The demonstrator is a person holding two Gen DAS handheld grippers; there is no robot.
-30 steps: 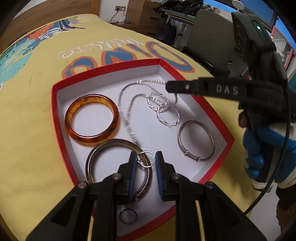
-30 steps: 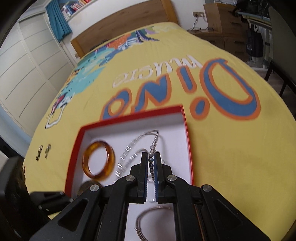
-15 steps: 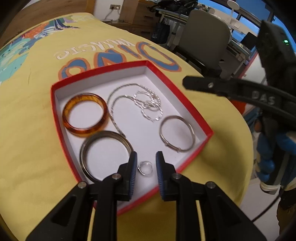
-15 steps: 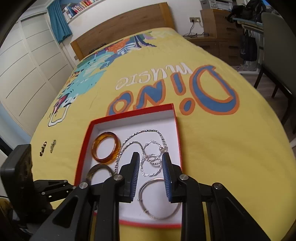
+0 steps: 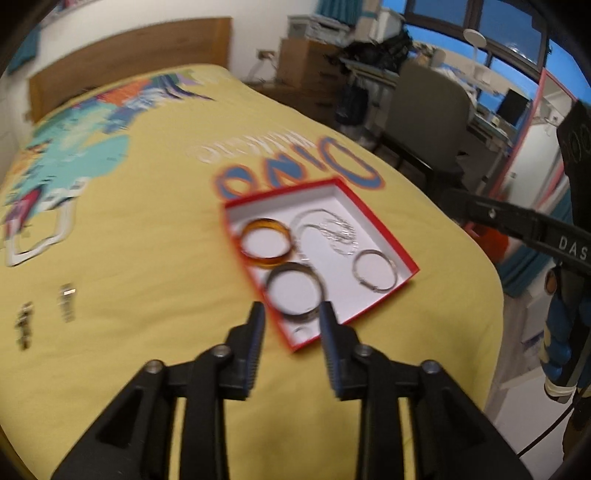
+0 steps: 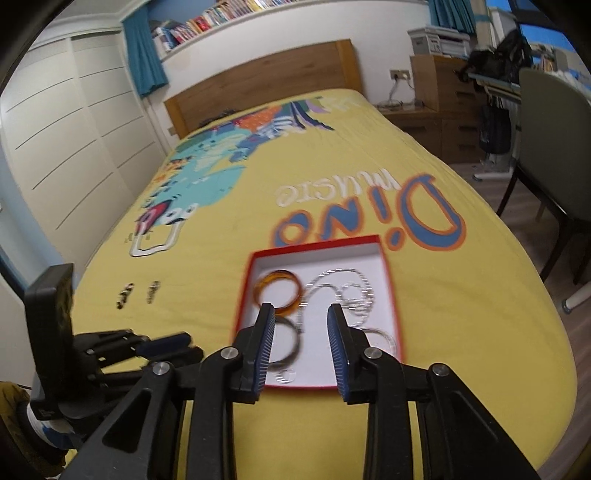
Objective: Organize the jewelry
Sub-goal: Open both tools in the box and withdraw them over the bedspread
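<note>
Red box (image 5: pixel 380 236) of bangles and chains on yellow bed (image 5: pixel 147 229), left claw (image 5: pixel 291 328) spread and empty, right claw (image 6: pixel 300 328) spread and empty

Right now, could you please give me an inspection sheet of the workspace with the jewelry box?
Surface: yellow printed bedspread.
Job's things: red box holding an amber bangle, a large grey bangle, a thin silver bangle, a tangled silver chain and a small ring.
Clutter: small dark pieces lying on the bedspread, left of the box; too blurred to identify.
Grippers: left gripper and right gripper both open and empty, held above the box's near edge.
Cables: a thin black cable beside the right gripper's handle.
Surroundings: wooden headboard, bookshelf, chair.
</note>
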